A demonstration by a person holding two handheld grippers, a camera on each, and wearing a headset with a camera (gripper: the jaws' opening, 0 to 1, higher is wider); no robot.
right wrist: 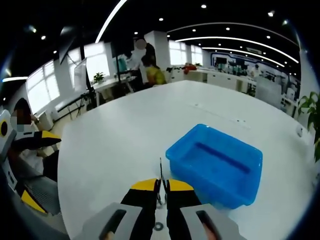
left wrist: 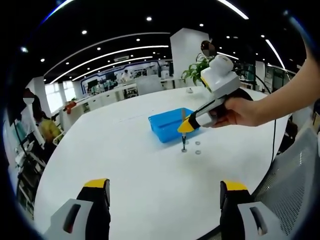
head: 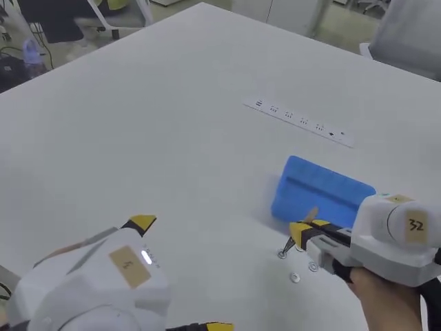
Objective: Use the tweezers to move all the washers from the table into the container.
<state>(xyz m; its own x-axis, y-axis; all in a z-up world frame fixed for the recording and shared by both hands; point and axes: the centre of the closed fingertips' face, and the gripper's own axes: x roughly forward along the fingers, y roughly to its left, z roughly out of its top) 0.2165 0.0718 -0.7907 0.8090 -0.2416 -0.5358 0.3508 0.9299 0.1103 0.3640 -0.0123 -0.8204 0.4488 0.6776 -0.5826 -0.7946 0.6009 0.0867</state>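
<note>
Washer pickup is in hand: just beside the container [head: 320,189], tweezers [right wrist: 161,172] are clamped in the jaws of the right gripper [head: 301,234], tips pointed down at washers [head: 295,278] on the tabletop [head: 172,138]. A precise pinch is needed next. The left gripper [left wrist: 164,186] is held with jaws apart.

We see our right tool [right wrist: 161,186] with its jaws closed on the tweezers [right wrist: 160,169], which point out over the white bench [right wrist: 115,135]. The blue container [right wrist: 216,165] sits just to their right, and one washer [right wrist: 159,226] lies low between the jaws.
</note>
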